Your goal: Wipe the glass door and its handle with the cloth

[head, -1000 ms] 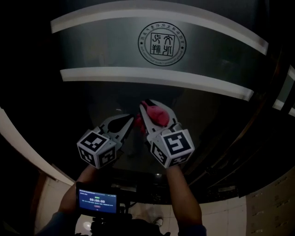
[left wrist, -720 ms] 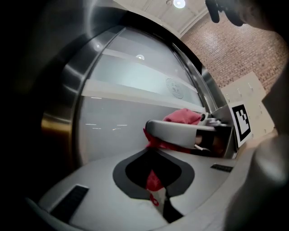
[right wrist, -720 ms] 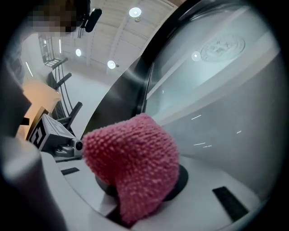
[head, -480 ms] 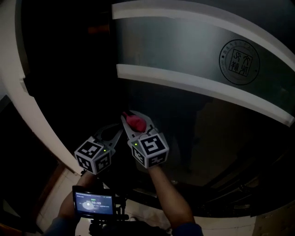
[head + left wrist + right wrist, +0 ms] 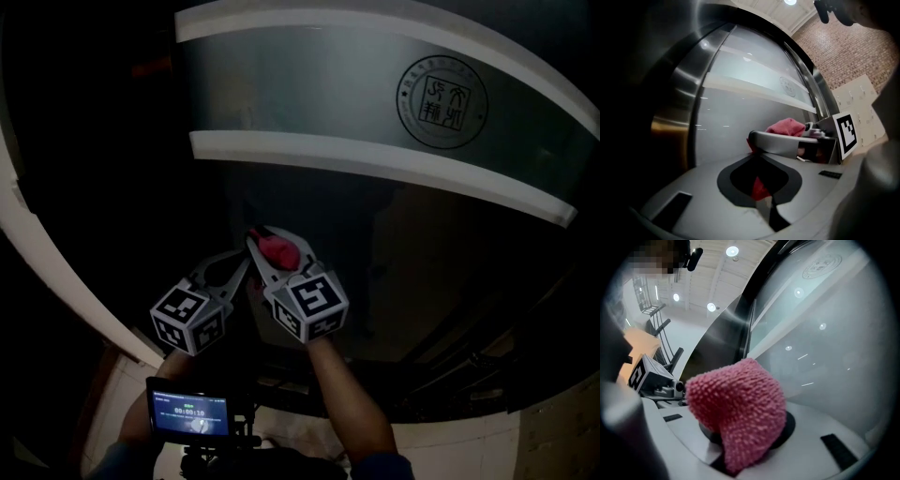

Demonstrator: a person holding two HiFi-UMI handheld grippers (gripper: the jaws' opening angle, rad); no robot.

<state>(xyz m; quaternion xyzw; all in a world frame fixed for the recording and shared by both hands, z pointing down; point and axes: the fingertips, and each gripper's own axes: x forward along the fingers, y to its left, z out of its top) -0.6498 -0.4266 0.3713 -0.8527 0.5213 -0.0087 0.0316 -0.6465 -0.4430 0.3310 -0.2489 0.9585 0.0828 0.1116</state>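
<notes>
The glass door (image 5: 309, 187) carries a frosted band with a round seal (image 5: 442, 101). My right gripper (image 5: 278, 246) is shut on a bunched pink cloth (image 5: 280, 249), held at the dark glass below the band; the cloth (image 5: 738, 408) fills the right gripper view, with glass (image 5: 834, 348) just beyond it. My left gripper (image 5: 246, 272) sits close to the left of the right one. Its jaws are shut, and a red corner of cloth (image 5: 759, 187) shows in the hole between them. A brushed metal upright (image 5: 670, 117) runs along the glass at the left.
A white curved wall edge (image 5: 28, 244) stands to the left, with pale floor tiles (image 5: 108, 394) beneath. A small lit screen (image 5: 192, 412) hangs at the person's chest. A brick wall (image 5: 853, 51) and ceiling lights (image 5: 732, 251) show behind the grippers.
Both grippers and the cloth have moved left across the glass, away from the round seal. In the last half second they hardly shifted. The cloth stays gripped.
</notes>
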